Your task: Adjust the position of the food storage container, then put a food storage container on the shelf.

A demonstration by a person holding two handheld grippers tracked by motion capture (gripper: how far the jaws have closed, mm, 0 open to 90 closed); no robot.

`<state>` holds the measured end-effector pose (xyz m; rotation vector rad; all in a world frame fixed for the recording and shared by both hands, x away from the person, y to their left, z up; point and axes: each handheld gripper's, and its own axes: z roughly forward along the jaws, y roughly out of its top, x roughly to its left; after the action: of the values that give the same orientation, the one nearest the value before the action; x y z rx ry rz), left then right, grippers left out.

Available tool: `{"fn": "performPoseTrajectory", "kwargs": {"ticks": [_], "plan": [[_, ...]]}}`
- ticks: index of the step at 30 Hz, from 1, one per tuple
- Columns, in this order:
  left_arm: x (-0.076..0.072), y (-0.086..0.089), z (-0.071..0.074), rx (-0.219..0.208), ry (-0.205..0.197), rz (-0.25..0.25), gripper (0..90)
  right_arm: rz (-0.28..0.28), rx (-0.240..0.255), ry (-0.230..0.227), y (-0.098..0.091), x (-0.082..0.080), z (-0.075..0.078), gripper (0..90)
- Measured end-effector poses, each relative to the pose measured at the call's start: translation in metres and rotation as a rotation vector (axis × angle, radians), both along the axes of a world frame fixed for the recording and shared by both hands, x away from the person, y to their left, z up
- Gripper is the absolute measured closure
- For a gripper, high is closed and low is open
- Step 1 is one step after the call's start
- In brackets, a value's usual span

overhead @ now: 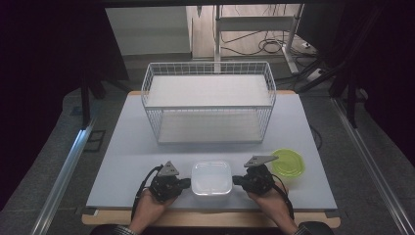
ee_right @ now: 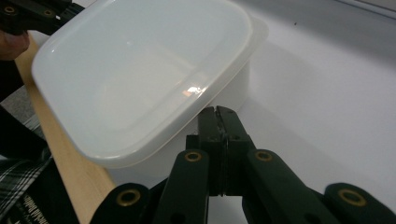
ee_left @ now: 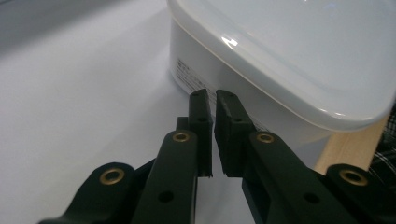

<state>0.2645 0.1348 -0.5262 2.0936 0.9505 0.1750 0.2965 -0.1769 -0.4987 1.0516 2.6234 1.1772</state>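
Note:
A white square container with its lid on sits near the table's front edge, between both grippers. My left gripper points at its left side, jaws shut with nothing between them. In the left gripper view the tips sit low against the container's wall, under the lid rim. My right gripper points at the right side, also shut and empty. In the right gripper view its tips lie just beneath the overhanging lid. I cannot tell whether either gripper touches the container.
A white wire basket rack stands at the middle back of the table. A round yellow-green dish lies right of my right gripper. The wooden front edge runs close beside the container.

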Motion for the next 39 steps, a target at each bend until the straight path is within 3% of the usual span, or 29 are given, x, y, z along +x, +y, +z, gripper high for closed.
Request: {"fn": "performPoseTrajectory", "kwargs": {"ticks": [6, 10, 15, 21, 24, 27, 31, 39], "plan": [[0.002, 0.003, 0.0, 0.01, -0.013, -0.003, 81.0, 0.002, -0.007, -0.011, 0.0, 0.003, 0.0, 89.2], [-0.003, 0.01, 0.005, 0.014, -0.046, 0.017, 65.6, -0.004, -0.035, -0.07, -0.004, -0.001, 0.006, 81.5], [-0.009, 0.019, 0.008, 0.011, -0.077, 0.036, 41.0, -0.018, -0.031, -0.116, -0.015, -0.004, 0.011, 63.2], [-0.018, 0.026, 0.006, 0.021, -0.118, 0.011, 19.4, -0.012, -0.034, -0.153, -0.021, -0.01, 0.014, 39.5], [-0.021, 0.03, 0.002, 0.035, -0.115, 0.006, 9.2, 0.0, -0.023, -0.161, -0.024, -0.015, 0.013, 28.3], [-0.022, 0.035, 0.001, 0.053, -0.132, 0.002, 4.6, 0.002, -0.014, -0.16, -0.027, -0.019, 0.012, 21.3], [-0.021, 0.039, 0.002, -0.006, -0.138, 0.003, 2.7, 0.003, -0.011, -0.163, -0.028, -0.02, 0.01, 14.5], [-0.018, 0.038, 0.0, -0.019, -0.145, 0.001, 1.1, 0.013, 0.027, -0.144, -0.024, -0.019, 0.009, 8.0]]}}
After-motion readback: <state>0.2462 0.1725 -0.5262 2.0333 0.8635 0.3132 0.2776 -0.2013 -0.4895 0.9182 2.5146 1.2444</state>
